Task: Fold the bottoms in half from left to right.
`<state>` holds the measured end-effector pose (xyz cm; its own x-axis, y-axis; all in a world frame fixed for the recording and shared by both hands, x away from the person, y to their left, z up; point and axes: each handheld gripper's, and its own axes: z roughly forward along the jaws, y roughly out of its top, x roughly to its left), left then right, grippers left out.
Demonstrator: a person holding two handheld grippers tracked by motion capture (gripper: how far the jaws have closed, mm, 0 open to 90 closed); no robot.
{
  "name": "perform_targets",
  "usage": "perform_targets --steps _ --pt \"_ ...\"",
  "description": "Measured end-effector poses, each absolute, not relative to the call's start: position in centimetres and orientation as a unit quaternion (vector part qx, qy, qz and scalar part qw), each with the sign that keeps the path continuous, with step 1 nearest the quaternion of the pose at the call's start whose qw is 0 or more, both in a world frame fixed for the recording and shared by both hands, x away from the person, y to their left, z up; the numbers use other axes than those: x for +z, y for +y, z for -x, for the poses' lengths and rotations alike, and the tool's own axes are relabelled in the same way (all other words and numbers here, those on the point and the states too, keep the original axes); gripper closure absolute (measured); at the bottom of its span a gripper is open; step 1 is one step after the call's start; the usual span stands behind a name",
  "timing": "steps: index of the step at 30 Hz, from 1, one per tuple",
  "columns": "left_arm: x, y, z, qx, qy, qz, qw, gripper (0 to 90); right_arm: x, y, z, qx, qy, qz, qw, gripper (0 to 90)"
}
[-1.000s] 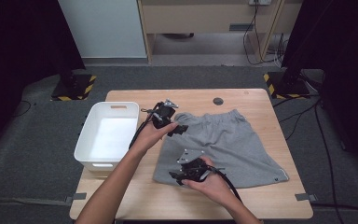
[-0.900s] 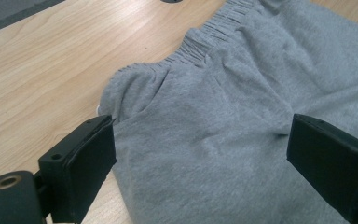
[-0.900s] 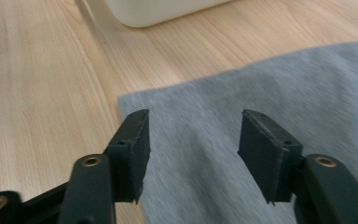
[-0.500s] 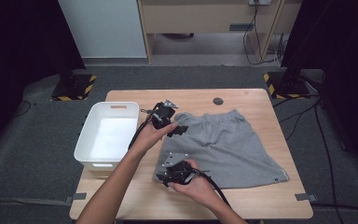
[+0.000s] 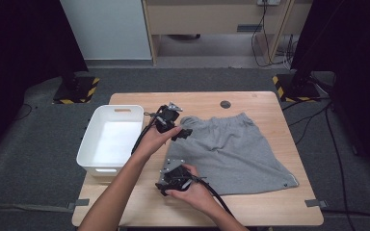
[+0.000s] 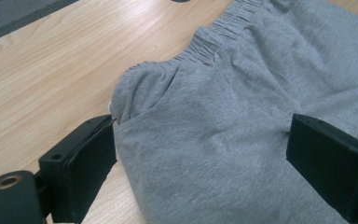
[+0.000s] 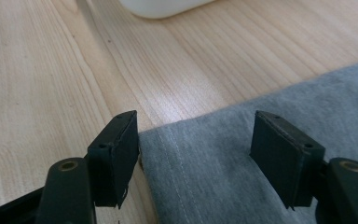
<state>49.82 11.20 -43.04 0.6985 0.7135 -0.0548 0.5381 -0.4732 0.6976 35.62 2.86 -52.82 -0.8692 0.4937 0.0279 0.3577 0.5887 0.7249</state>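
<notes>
While the high view hides both fingers, gripper views show them released astride the grey shorts.

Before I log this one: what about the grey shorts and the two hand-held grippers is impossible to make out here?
- High view: the left hand-held gripper and right hand-held gripper are too small, and partly covered by the hands, to show jaw gaps.
- Left gripper view: the grey shorts are cut off by the frame edges.
- Right gripper view: whether the pads touch the hem.
</notes>
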Motion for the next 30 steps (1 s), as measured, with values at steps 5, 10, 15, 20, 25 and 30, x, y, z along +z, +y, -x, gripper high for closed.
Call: perform_targets --steps 5,10,15,20,25,30 --pt "-43.0 11.4 -49.8 0.123 0.370 -0.848 0.359 7.5 -53.1 3.0 -35.7 0.378 0.890 -0.237 0.095 38.1" --pt "-42.9 11.5 -49.8 0.128 0.375 -0.846 0.357 7.6 -52.9 2.5 -36.0 0.380 0.888 -0.237 0.101 60.9" --pt "-42.9 11.6 -49.9 0.132 0.378 -0.844 0.357 7.8 -52.8 1.9 -36.5 0.381 0.885 -0.246 0.106 79.7" --pt "-43.2 11.4 -50.1 0.130 0.379 -0.843 0.360 10.2 -52.5 0.7 -36.2 0.391 0.882 -0.246 0.089 81.9" --pt "-43.8 10.9 -50.6 0.141 0.377 -0.846 0.350 17.2 -52.0 -1.2 -35.3 0.403 0.881 -0.238 0.072 82.1" --pt "-44.6 10.3 -51.5 0.155 0.386 -0.842 0.343 25.7 -52.1 -2.6 -34.2 0.407 0.883 -0.229 0.051 82.1"
